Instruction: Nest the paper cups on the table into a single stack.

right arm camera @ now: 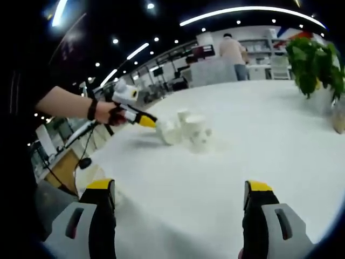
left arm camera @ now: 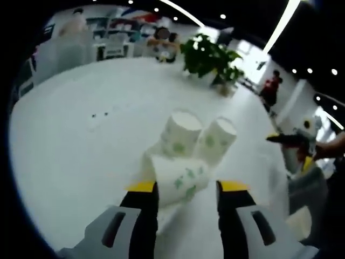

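3 white cups with green marks sit close together on the white surface (left arm camera: 81, 135). In the left gripper view, 1 cup (left arm camera: 175, 178) lies on its side just ahead of the left gripper (left arm camera: 187, 190), and its end reaches in between the 2 fingers. The fingers are apart and do not squeeze it. Behind it are 2 more cups (left arm camera: 180, 132) (left arm camera: 218, 139), tipped back and touching each other. In the right gripper view, the right gripper (right arm camera: 180, 194) is held over the surface, well away from the cups (right arm camera: 188, 132). Its fingers are wide open and hold nothing. A hand (right arm camera: 110, 114) holds the left gripper next to the cups. A green plant (left arm camera: 207, 56) stands at the far side of the surface.
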A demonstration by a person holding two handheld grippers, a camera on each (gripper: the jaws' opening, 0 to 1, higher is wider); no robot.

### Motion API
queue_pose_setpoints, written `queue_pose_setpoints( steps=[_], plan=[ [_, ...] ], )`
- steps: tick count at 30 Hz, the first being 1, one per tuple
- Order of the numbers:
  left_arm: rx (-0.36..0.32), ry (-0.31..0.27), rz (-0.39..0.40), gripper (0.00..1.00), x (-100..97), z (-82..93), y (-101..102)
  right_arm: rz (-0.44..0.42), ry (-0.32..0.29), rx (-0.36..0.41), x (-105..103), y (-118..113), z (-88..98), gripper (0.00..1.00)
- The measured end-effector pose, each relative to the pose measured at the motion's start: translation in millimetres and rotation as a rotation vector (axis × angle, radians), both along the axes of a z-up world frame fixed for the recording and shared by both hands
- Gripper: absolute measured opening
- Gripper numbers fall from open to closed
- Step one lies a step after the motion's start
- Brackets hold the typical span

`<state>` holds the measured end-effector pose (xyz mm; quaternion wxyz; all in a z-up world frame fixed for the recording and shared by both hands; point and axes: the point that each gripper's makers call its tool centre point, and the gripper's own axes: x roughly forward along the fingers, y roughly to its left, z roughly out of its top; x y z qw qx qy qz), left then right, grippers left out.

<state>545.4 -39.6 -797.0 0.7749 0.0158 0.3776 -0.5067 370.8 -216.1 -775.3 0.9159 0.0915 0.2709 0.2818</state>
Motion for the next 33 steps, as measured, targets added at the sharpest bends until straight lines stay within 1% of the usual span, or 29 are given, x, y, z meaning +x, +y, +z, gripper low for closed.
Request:
queue_pose_setpoints(
  steps=[3, 6, 7, 11, 13, 14, 19, 21, 22, 23, 25, 28, 31, 33],
  plan=[
    [-0.043, 0.023, 0.039, 0.34, 0.8, 2.5, -0.7, -0.001, 0.002, 0.002, 0.9, 0.6, -0.9, 0.98],
    [-0.07, 0.033, 0.053, 0.32, -0.6, 4.2, -1.1, 0.004, 0.003, 0.003, 1.5, 2.8, -1.3, 0.98],
    [-0.082, 0.045, 0.057, 0.31, -2.3, 4.5, -1.9, 0.008, 0.003, 0.002, 1.9, 3.9, -1.5, 0.98],
    [-0.1, 0.075, 0.057, 0.28, -7.2, 2.5, -3.6, 0.011, 0.003, 0.004, 3.8, 6.0, -1.1, 0.98],
    [-0.115, 0.098, 0.053, 0.24, -11.3, 1.3, -5.2, 0.013, 0.003, 0.006, 4.6, 6.9, -1.1, 0.98],
    [-0.117, 0.099, 0.054, 0.23, -11.7, 0.6, -5.1, 0.015, 0.004, 0.005, 5.0, 7.7, -0.9, 0.98],
    [-0.152, 0.127, 0.08, 0.19, -14.4, -0.8, -5.2, 0.019, 0.005, 0.003, 5.7, 9.1, -1.5, 0.98],
    [-0.164, 0.131, 0.077, 0.16, -16.3, 0.1, -5.6, 0.018, 0.007, 0.004, 5.5, 9.0, -2.4, 0.98],
    [-0.169, 0.118, 0.065, 0.15, -17.9, 1.3, -6.0, 0.018, 0.008, 0.004, 5.2, 9.1, -2.8, 0.98],
    [-0.171, 0.118, 0.061, 0.13, -18.7, 1.1, -5.9, 0.018, 0.009, 0.004, 4.9, 9.4, -2.9, 0.98],
    [-0.188, 0.153, 0.064, 0.12, -23.4, 1.1, -7.3, 0.02, 0.009, 0.003, 4.2, 9.9, -3.1, 0.98],
    [-0.185, 0.152, 0.047, 0.11, -26.5, 0.3, -7.6, 0.018, 0.013, 0.002, 3.5, 9.8, -4.3, 0.98],
    [-0.192, 0.16, 0.051, 0.08, -26.9, 1.1, -7.4, 0.014, 0.015, 0.004, 3.7, 10.8, -3.5, 0.98],
    [-0.2, 0.153, 0.057, 0.07, -25.6, 2.2, -7.6, 0.016, 0.014, 0.003, 3.5, 12.0, -2.6, 0.98]
  ],
)
